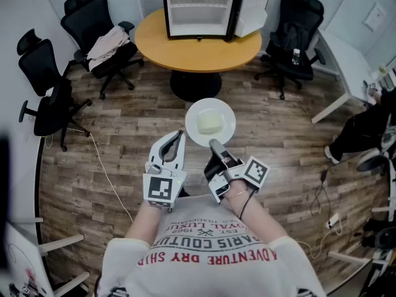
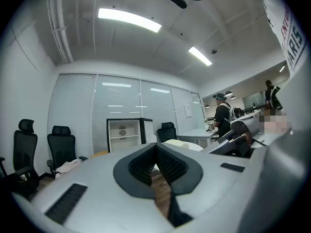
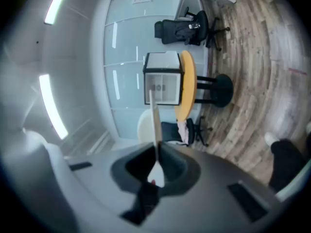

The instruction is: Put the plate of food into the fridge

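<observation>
Pinching the thin rim of the round white plate, the right hand-held gripper holds it mid-frame over the wood-plank floor, with a pale blocky food slab on top. The left hand-held gripper is closed and empty. The boxy open fridge sits on the round counter at top centre.

Plate: white, round, shallow. Held level in the air over the plank floor, short of the table. Near rim pinched between the closed jaws of the right gripper; seen edge-on as a thin pale line in the right gripper view.

Food: one pale yellow block, sitting near the plate's middle.

Fridge: small, black frame, white inside, one shelf across. Upright on the round yellow table, well beyond the plate. Door swung wide open to its right side, opening facing the plate.
</observation>
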Available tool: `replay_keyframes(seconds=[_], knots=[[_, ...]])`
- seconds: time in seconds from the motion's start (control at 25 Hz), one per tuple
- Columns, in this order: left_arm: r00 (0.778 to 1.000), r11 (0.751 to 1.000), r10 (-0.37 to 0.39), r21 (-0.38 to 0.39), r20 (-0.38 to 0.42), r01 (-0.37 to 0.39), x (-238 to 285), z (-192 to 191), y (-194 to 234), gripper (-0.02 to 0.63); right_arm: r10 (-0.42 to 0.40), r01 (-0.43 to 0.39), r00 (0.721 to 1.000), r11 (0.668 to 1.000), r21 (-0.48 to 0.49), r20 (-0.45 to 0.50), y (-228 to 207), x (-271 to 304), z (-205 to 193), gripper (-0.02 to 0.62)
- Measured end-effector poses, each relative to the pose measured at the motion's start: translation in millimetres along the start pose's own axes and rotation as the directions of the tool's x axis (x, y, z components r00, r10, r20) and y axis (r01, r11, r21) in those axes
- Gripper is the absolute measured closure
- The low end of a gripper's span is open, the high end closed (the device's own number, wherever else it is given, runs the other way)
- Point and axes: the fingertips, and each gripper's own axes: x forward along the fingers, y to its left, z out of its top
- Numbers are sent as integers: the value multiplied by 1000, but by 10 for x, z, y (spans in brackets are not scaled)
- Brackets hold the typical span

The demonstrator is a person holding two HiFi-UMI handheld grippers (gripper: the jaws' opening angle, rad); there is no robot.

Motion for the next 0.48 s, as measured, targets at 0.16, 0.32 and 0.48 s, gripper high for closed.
replay_keyframes(seconds=[0.16,0.32,0.48], knots=[[1000,1000,1,-25,1,-1,-1,0,-32,572,0,0,1000,1000,4,3,-8,-33,12,557],[1000,1000,-5,-25,5,5,17,-1,-114,572,-5,5,1000,1000,-11,10,-23,-122,52,557],[1000,1000,-14,-24,11,14,22,34,-185,572,2,-1,1000,1000,-28,16,4,-162,80,557]])
